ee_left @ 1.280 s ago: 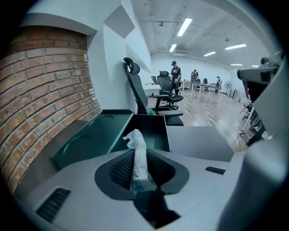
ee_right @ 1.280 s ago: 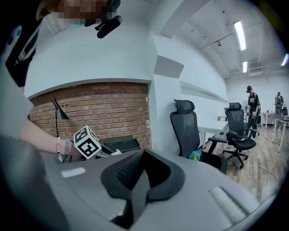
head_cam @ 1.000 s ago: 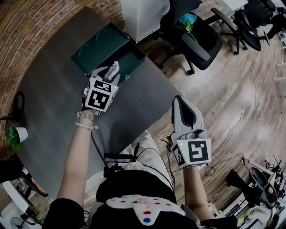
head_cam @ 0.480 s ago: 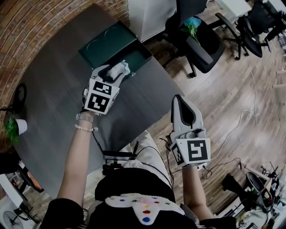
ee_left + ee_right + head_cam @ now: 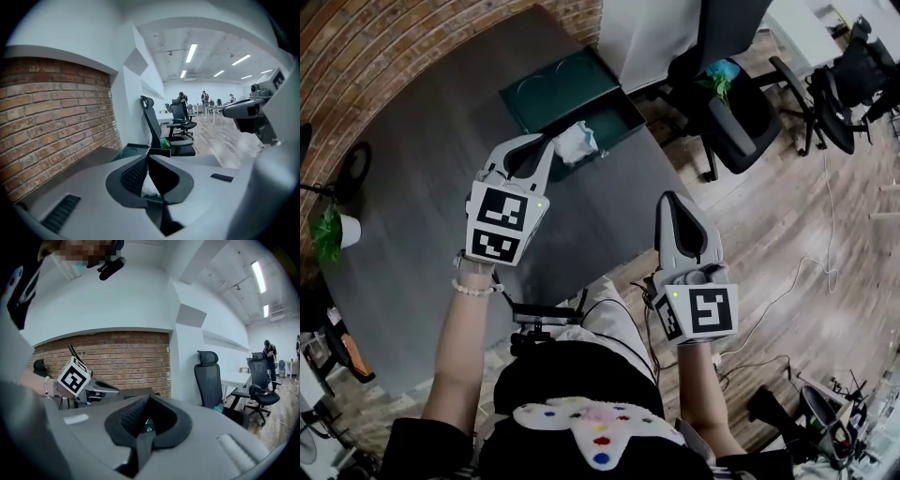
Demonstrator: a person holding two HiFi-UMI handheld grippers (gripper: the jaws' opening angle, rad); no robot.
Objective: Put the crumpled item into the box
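The crumpled white item [image 5: 577,142] lies in the dark open compartment of the green box [image 5: 548,89] at the table's far edge. My left gripper [image 5: 546,143] hangs just left of it, above the table. Its jaws have just been closing and now meet at the tips with nothing between them. In the left gripper view, the left gripper [image 5: 149,158] is shut, and a bit of the crumpled item [image 5: 151,186] shows beyond the gap below the tips. My right gripper [image 5: 672,200] is shut and empty, held off the table's right edge. The right gripper [image 5: 147,398] shows its tips touching.
The dark grey table [image 5: 412,234] runs along a brick wall [image 5: 356,56]. A small potted plant [image 5: 333,234] stands at its left end. Black office chairs [image 5: 731,103] and a white cabinet [image 5: 652,37] stand behind the box. Cables [image 5: 787,291] trail across the wooden floor.
The left gripper carried the crumpled item to the box, let it go there and drew back up with its jaws shut. The right gripper stayed shut and shifted only slightly.
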